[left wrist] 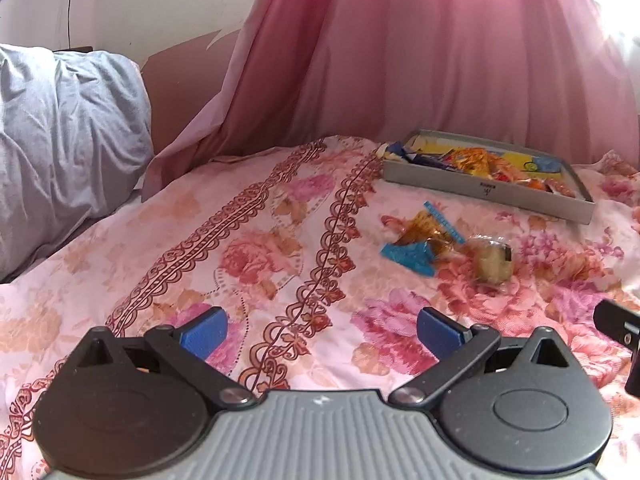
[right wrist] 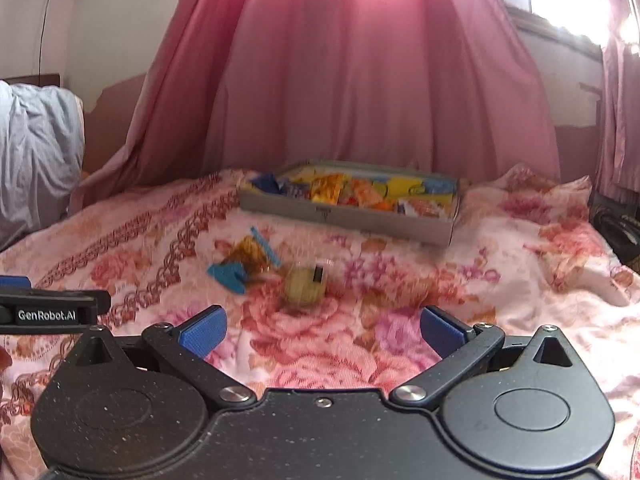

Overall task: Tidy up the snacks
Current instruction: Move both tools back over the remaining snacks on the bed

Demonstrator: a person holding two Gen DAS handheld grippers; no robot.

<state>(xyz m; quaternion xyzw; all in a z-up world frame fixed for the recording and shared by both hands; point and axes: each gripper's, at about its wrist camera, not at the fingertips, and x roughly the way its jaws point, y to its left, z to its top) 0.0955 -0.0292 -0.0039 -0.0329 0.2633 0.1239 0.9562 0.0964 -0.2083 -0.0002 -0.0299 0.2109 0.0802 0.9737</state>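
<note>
Snacks: two loose on the bedspread [right wrist: 360, 340], rest in the tray [right wrist: 348, 216]. Your right gripper [right wrist: 322, 330] and left gripper [left wrist: 322, 330] both have jaws apart, empty. The cake [right wrist: 305, 285] lies nearest, in front of the tray; the wrapper [right wrist: 244, 264] touches it, left. Step looks like pickup: advance right, straddle cake, close gently.

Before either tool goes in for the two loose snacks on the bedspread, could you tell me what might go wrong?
1. The blue-and-amber crinkled wrapper and the round pale snack in clear film lie close together, so the open right tool may catch both.
2. The soft floral bedspread could bunch between the fingers.
3. The shallow grey cardboard tray already looks crowded, so an added snack may slide over its low wall.
</note>
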